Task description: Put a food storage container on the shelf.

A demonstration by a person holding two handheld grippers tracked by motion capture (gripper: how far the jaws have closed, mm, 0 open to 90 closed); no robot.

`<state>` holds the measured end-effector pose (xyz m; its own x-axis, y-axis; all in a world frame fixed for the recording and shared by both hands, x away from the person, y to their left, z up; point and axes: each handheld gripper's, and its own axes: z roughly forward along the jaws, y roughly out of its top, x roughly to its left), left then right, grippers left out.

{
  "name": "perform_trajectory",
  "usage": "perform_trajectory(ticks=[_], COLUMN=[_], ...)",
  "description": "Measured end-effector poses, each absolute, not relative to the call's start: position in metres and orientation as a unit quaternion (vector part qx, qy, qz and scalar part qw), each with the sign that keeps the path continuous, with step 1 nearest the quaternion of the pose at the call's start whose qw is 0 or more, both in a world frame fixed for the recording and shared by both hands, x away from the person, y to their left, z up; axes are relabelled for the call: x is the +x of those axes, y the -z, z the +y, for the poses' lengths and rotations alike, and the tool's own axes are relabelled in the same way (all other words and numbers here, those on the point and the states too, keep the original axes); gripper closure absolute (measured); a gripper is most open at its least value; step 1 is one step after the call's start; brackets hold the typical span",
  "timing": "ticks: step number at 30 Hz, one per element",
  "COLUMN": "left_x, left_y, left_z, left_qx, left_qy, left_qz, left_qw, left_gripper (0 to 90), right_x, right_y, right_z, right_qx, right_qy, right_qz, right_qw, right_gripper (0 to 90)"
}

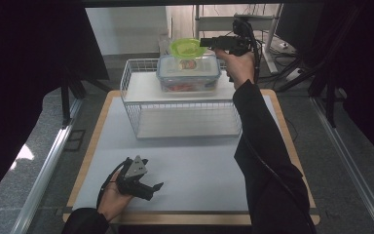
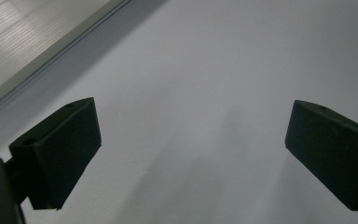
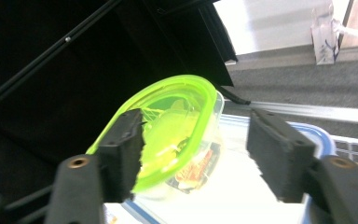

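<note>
My left gripper [image 1: 148, 187] sits low at the near-left of the white mat [image 1: 199, 165], jaws spread wide, nothing between them, mat surface under them in the left gripper view. Mid-table: wire rack [image 1: 131, 83], with a blue-rimmed clear box [image 1: 189, 78] on its top shelf. The green-lidded tub [image 1: 187, 48] sits tilted on that box's lid. My right gripper [image 1: 205, 43] is up at the far right, level with the tub, pointing left at it. In the right gripper view its jaws are parted; the tub [image 3: 177, 126] lies between them, its lid rim against the left pad, well clear of the right pad. No pinch.
</note>
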<state>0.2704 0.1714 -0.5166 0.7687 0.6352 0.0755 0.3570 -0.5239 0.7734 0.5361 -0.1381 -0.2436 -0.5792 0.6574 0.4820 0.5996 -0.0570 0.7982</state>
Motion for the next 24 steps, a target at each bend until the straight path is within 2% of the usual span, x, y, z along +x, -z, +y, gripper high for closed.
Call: perform_trajectory(ticks=[2, 3, 4, 8, 24], left_x=[0.27, 0.27, 0.27, 0.27, 0.27], left_y=[0.517, 0.517, 0.517, 0.517, 0.516], left_z=[0.171, 0.171, 0.171, 0.172, 0.171], left_qx=[0.855, 0.855, 0.855, 0.855, 0.849], left_qy=[-0.177, -0.178, -0.178, -0.179, -0.178], left_qz=[0.29, 0.291, 0.291, 0.292, 0.298], left_qw=[0.391, 0.391, 0.391, 0.391, 0.399], left_gripper=[3.2, 3.2, 3.2, 3.2, 2.4], right_x=[0.534, 0.529, 0.527, 0.515, 0.445], right_y=[0.244, 0.245, 0.246, 0.252, 0.289], right_z=[-0.14, -0.143, -0.144, -0.153, -0.16], right_qx=[0.453, 0.448, 0.444, 0.42, 0.344], right_qy=[-0.564, -0.563, -0.564, -0.564, -0.527], right_qz=[0.69, 0.693, 0.694, 0.708, 0.762], right_qw=[0.031, 0.042, 0.046, 0.072, 0.153], right_gripper=[31.5, 24.8, 22.1, 15.1, 4.8])
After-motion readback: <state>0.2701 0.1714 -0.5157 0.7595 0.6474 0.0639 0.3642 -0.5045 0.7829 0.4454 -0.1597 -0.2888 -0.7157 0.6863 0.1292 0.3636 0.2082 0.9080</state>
